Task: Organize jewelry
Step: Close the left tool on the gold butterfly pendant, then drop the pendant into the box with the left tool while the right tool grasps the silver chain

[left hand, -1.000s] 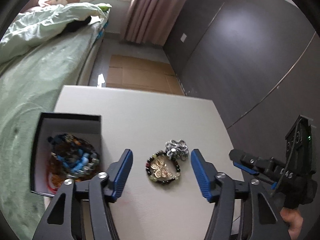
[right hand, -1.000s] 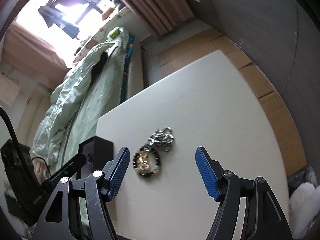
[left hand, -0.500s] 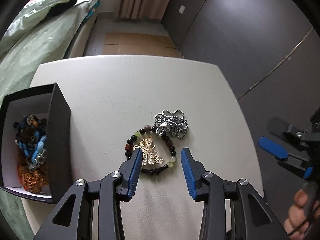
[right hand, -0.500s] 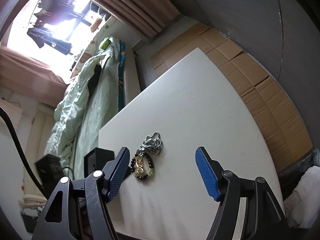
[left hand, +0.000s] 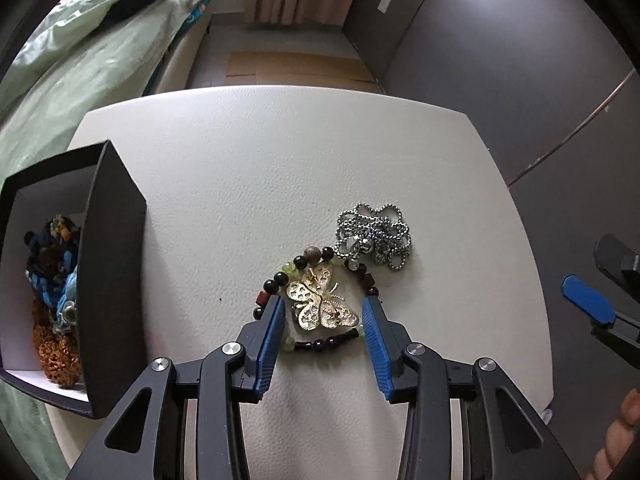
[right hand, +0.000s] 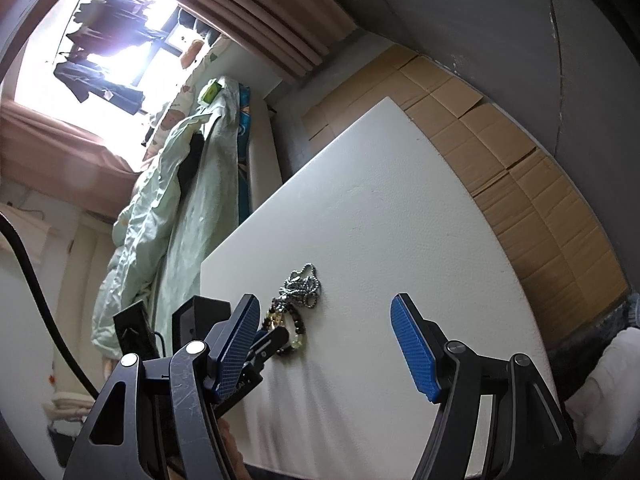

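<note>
A gold butterfly brooch (left hand: 322, 302) lies inside a beaded bracelet (left hand: 325, 343) on the white table (left hand: 280, 160). A silver ball chain (left hand: 374, 234) lies bunched just beyond them. My left gripper (left hand: 323, 308) is down at the table, open, with its blue fingers on either side of the brooch and over the bracelet. My right gripper (right hand: 324, 316) is open and empty, held above the table to the right. The chain (right hand: 302, 286) and bracelet (right hand: 294, 334) show in the right wrist view too. An open black box (left hand: 108, 280) at the left holds several pieces of jewelry (left hand: 54, 292).
A bed with a green quilt (left hand: 92, 52) runs along the table's left side. Cardboard sheets (right hand: 520, 168) cover the floor beyond the table. A dark wall (left hand: 500, 60) stands at the right.
My left gripper has come down and forward to the brooch and narrowed its fingers around it. My right gripper has drawn back and tilted away.
</note>
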